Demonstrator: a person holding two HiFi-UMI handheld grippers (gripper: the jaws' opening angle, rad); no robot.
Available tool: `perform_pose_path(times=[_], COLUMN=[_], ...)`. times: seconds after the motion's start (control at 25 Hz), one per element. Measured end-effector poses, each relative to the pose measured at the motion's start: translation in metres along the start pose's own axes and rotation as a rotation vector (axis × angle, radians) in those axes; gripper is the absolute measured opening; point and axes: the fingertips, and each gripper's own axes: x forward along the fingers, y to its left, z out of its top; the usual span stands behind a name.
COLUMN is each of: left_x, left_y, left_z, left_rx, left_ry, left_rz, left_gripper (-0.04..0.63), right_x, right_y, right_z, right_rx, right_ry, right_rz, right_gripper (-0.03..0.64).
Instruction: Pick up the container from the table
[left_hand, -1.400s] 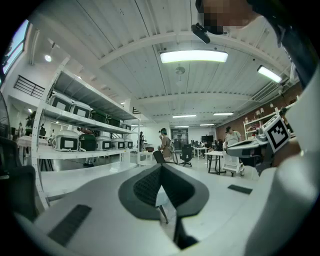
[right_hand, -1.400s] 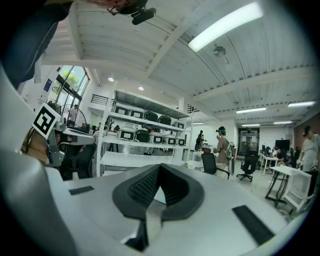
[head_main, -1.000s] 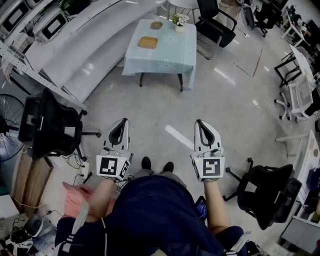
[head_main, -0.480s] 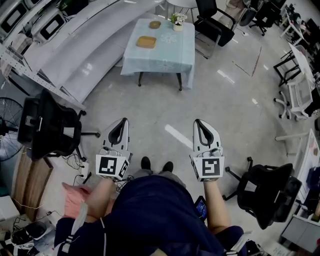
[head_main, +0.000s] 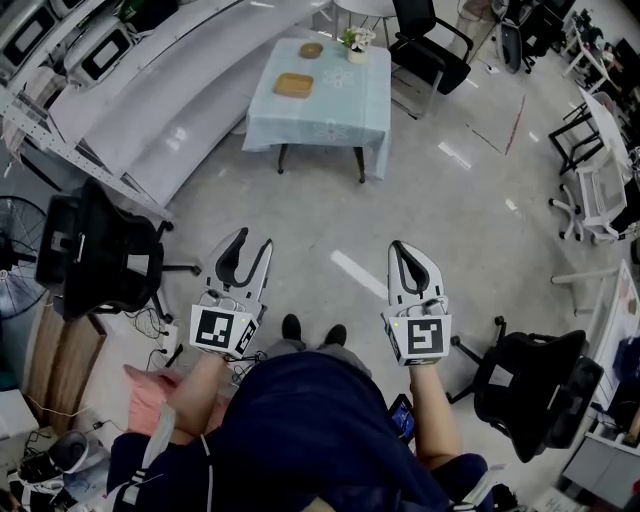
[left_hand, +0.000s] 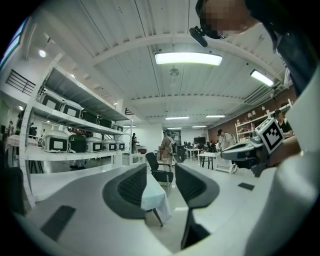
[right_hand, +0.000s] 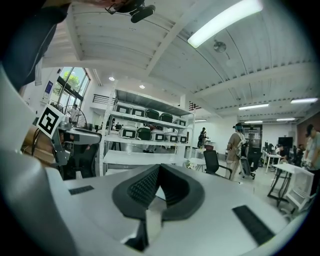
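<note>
Far ahead on the floor stands a small table (head_main: 330, 118) under a pale blue cloth. On it lie a flat tan container (head_main: 293, 84), a small round brown dish (head_main: 311, 49) and a potted flower (head_main: 356, 45). My left gripper (head_main: 247, 250) is held level at waist height, far short of the table. Its jaws are opening, with nothing between them. In the left gripper view the cloth-covered table (left_hand: 152, 192) shows through the gap of the left gripper (left_hand: 161, 182). My right gripper (head_main: 407, 255) is shut and empty; in its own view the right gripper (right_hand: 159, 187) has its pads together.
Black office chairs stand at my left (head_main: 100, 255), my right (head_main: 535, 385) and beyond the table (head_main: 430, 45). A long white shelving rack (head_main: 60, 60) runs along the left. A fan (head_main: 15, 250) stands at the left edge. More desks and chairs fill the far right.
The left gripper's jaws have parted; they were together in both earlier frames. The right gripper and both hands have stayed where they were.
</note>
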Motion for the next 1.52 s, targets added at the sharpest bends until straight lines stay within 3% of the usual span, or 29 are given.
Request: perform_pose_path(times=[0.36,0.64,1.12,1.36,1.52], left_x=[0.010,0.015,0.060,0.109,0.167], left_y=[-0.007,-0.010,-0.006,0.027,0.068], left_z=[0.010,0.012,0.008,0.004,-0.005], left_rx=[-0.035,-0.036,-0.012,0.007,0.006], left_ry=[-0.042,-0.050,-0.037,-0.039,-0.055], left_rz=[0.023,0.033,0.076,0.081,0.070], left_gripper=[0.370,0.460,0.462,0.462,0.462], right_x=[-0.009,-0.008,0.005,0.047,0.106], right_y=[-0.016,-0.021,-0.046,-0.063,-0.077], right_z=[-0.011,-0.014,-0.029,-0.027,-0.025], right_rx=[0.013,0.020,0.014,0.013,0.009], right_ry=[-0.027,-0.028,-0.040,-0.004,-0.015], right_rz=[0.026,0.038,0.090,0.077,0.071], right_gripper=[-0.003,-0.003,-0.003,-0.003,-0.003])
